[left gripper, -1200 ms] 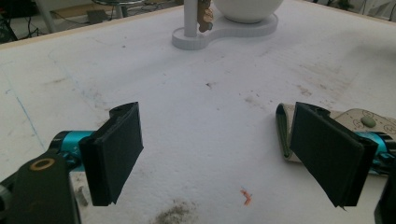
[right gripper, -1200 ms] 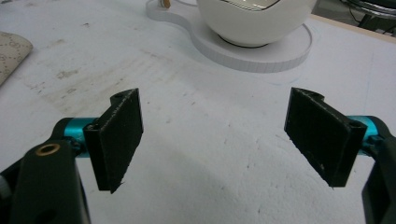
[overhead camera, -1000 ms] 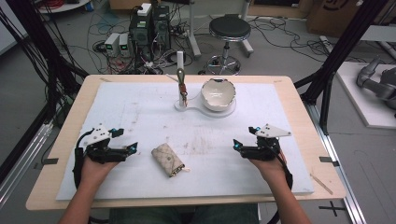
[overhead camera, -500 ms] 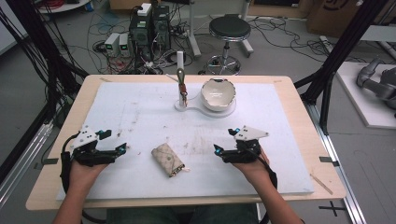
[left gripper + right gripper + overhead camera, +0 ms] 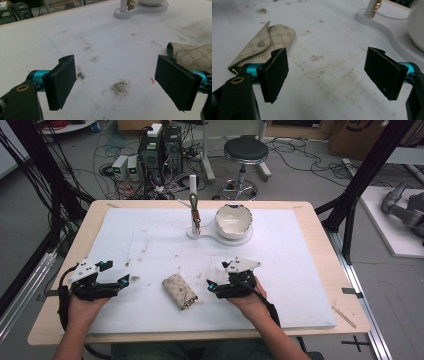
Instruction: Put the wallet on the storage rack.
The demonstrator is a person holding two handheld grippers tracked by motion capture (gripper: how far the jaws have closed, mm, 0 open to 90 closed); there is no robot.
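A beige patterned pouch (image 5: 180, 291) with a snap flap lies flat on the white mat (image 5: 280, 270), near the front centre. My left gripper (image 5: 116, 273) rests on the mat to its left, jaws wide open and holding nothing. In the left gripper view (image 5: 117, 82) the pouch (image 5: 195, 57) lies just past the right jaw. My right gripper (image 5: 215, 279) sits close to the pouch's right side, open and holding nothing. Seen from the right gripper view (image 5: 327, 72), the pouch (image 5: 262, 50) lies behind the left jaw.
A white stand (image 5: 200, 232) with an upright post and a hanging brass clip stands at the back centre, beside a white bowl (image 5: 232, 220). The mat is smudged with dirt. The stand's base (image 5: 382, 25) curves ahead of the right gripper.
My right gripper has slid left across the mat, closing in on the pouch. The left gripper has drifted slightly left. Both stay open; the pouch has not moved.
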